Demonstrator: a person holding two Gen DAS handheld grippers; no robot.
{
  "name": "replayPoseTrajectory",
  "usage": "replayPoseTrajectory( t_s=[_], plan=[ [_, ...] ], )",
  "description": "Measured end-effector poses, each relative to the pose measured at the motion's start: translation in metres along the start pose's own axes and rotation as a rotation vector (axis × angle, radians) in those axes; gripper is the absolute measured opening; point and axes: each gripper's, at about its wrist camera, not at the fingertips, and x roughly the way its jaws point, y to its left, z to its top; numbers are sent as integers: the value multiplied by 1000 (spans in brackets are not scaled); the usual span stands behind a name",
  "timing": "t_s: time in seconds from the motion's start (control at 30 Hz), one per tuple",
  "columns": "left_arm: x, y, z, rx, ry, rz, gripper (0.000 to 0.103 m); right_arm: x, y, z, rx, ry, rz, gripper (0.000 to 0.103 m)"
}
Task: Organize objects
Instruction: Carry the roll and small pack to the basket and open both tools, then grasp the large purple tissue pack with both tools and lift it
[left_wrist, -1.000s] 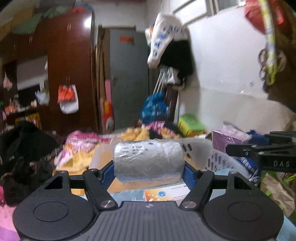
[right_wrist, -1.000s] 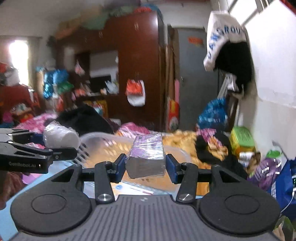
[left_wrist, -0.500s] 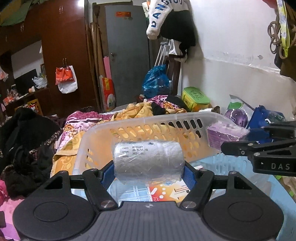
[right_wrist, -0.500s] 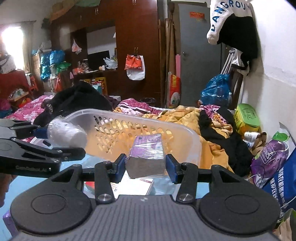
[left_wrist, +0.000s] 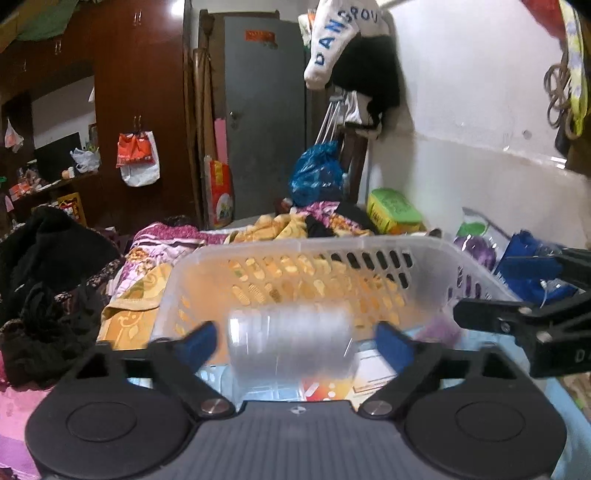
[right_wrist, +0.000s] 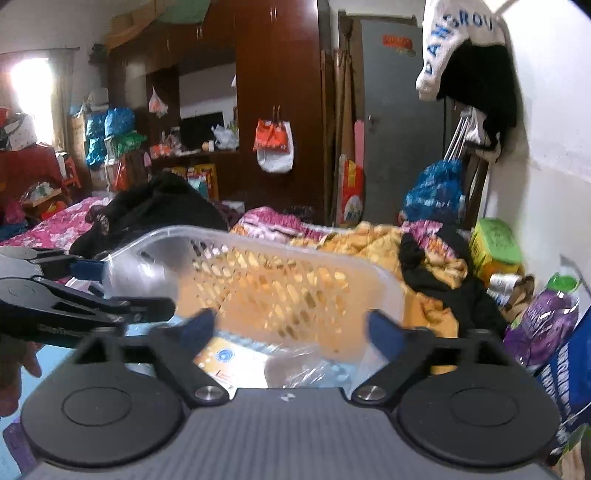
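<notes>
A clear plastic basket (left_wrist: 332, 258) with a slotted wall stands just ahead of both grippers; it also shows in the right wrist view (right_wrist: 280, 273). My left gripper (left_wrist: 295, 341) is open, and the plastic-wrapped white roll (left_wrist: 290, 343) is blurred between its spread blue fingertips, loose and dropping over the basket. My right gripper (right_wrist: 291, 330) is open and empty over the basket's near edge. The purple pack shows as a blur inside the basket (left_wrist: 437, 326). Flat printed packets (right_wrist: 225, 360) lie in the basket bottom.
Piled clothes and a yellow blanket (right_wrist: 373, 236) lie behind the basket. A green box (left_wrist: 393, 208), a purple bag (right_wrist: 543, 321) and a blue bag (left_wrist: 528, 273) sit along the white wall at right. Black clothing (left_wrist: 44, 273) lies at left. A brown wardrobe and grey door stand behind.
Both grippers have opened. The roll has left the left fingers and is falling into the basket. The purple pack has dropped out of the right gripper into the basket.
</notes>
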Motion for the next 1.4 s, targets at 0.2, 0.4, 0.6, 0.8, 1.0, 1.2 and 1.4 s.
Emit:
replayPoseTrajectory(
  t_s=[0.2, 0.4, 0.6, 0.8, 1.0, 1.2, 1.4],
  plan=[
    [-58, 7, -24, 25, -138, -72, 98, -50, -1, -21, 17, -118, 35, 103],
    [-134, 39, -102, 52, -231, -198, 98, -109, 10, -102, 32, -164, 155, 103],
    [-161, 64, -185, 50, -230, -211, 98, -128, 41, -155, 24, -224, 302, 103],
    [-133, 81, -206, 24, -185, -293, 97, -94, 73, -144, -77, -207, 326, 103],
    [-124, 79, -207, 3, -201, -364, 94, -68, 83, -130, -89, -155, 379, 93],
    [-114, 76, -209, 7, -177, -393, 88, -61, 88, -135, -117, -116, 400, 75],
    [-107, 76, -214, -4, -161, -449, 68, -71, 85, -151, -100, -93, 437, 55]
  ],
)
